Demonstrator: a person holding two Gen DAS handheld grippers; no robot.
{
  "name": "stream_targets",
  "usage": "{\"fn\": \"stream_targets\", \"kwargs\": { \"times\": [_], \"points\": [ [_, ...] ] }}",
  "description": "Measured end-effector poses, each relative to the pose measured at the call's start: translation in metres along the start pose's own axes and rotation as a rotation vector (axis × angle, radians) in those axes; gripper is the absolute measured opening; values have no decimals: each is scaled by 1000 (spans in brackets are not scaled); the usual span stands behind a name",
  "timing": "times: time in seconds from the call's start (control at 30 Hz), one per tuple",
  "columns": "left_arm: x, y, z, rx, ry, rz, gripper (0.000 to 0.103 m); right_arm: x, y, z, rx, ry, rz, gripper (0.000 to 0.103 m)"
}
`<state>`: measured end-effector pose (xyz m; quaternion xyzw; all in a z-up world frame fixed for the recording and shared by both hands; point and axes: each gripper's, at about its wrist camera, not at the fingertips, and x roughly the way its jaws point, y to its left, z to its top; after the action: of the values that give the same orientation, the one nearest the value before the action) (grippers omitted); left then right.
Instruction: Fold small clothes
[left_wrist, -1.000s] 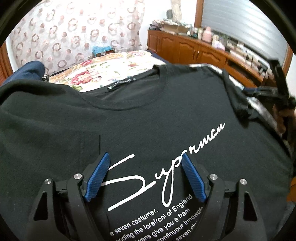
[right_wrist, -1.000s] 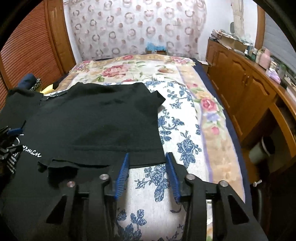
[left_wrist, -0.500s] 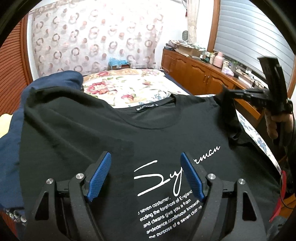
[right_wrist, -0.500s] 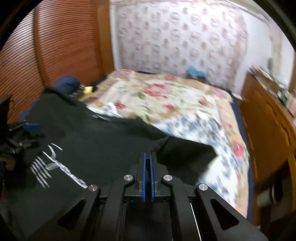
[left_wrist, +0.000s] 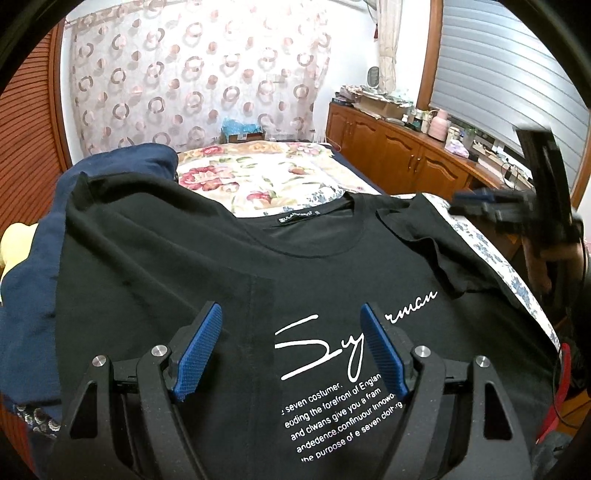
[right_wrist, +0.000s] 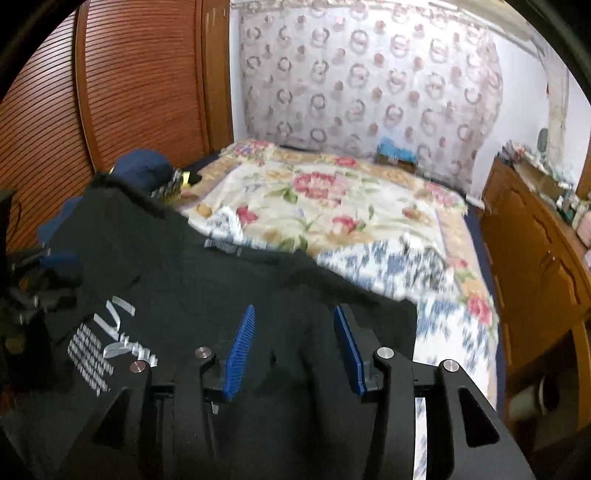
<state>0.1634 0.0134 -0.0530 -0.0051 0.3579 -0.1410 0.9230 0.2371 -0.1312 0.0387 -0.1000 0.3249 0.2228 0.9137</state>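
Hovering over the black T-shirt (left_wrist: 332, 280), the left gripper (left_wrist: 291, 343) gapes wide, holding nothing. The right gripper (right_wrist: 293, 339) has just been opening, its jaws empty. One sleeve (left_wrist: 432, 251) lies folded inward.

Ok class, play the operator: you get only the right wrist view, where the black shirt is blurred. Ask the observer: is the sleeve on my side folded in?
Observer: Yes. The left wrist view shows that sleeve lying inward across the chest of the black shirt.
Operator: Can you read the print?
Observer: Partly. The white print includes the words "seven costumer".
Operator: And the left tool?
Observer: The left tool is open above the print, gripping nothing.
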Motion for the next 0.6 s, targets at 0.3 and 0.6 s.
{"fn": "stream_targets", "kwargs": {
  "times": [0.3, 0.6],
  "points": [
    [-5, 6, -1, -20, -13, 15, 79, 17, 42, -57, -20, 137, 46, 43],
    [-10, 10, -6, -32, -20, 28, 79, 20, 58, -64, -87, 158, -9, 8]
  ]
}}
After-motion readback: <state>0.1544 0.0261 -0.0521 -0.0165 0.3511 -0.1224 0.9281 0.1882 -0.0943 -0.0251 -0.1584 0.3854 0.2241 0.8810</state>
